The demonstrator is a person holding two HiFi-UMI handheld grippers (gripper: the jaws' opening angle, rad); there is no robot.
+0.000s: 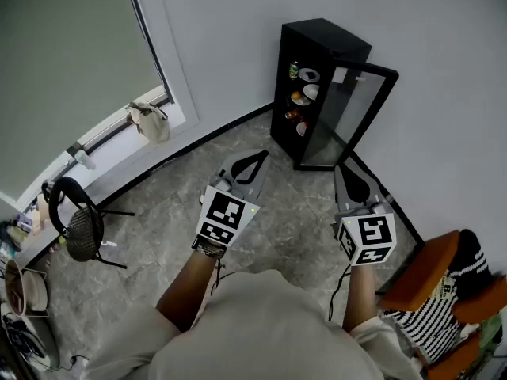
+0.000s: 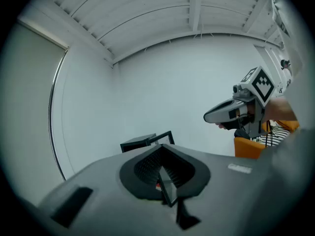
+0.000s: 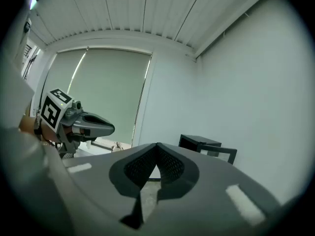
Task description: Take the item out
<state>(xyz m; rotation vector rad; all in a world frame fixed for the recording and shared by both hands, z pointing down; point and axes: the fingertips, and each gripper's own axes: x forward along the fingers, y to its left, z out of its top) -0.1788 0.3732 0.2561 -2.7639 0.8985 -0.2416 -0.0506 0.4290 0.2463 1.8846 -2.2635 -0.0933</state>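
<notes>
Two matte grey claws are held above a veined, marble-like floor [image 1: 158,212]: the left claw [image 1: 257,158] and the right claw [image 1: 346,171]. Each is tapered to a point, with its jaws clenched tip to tip on nothing. Cross-hatched pads [image 3: 142,166] are seen inside the jaws. Ahead, a tall, black, box-shaped cabinet [image 1: 325,42] is stood against the wall, its framed glass door [image 1: 352,117] swung open. Several items [image 1: 301,97] are kept on its shelves, among them a green can [image 1: 294,70] and round white dishes [image 1: 310,75], well apart from both claws.
</notes>
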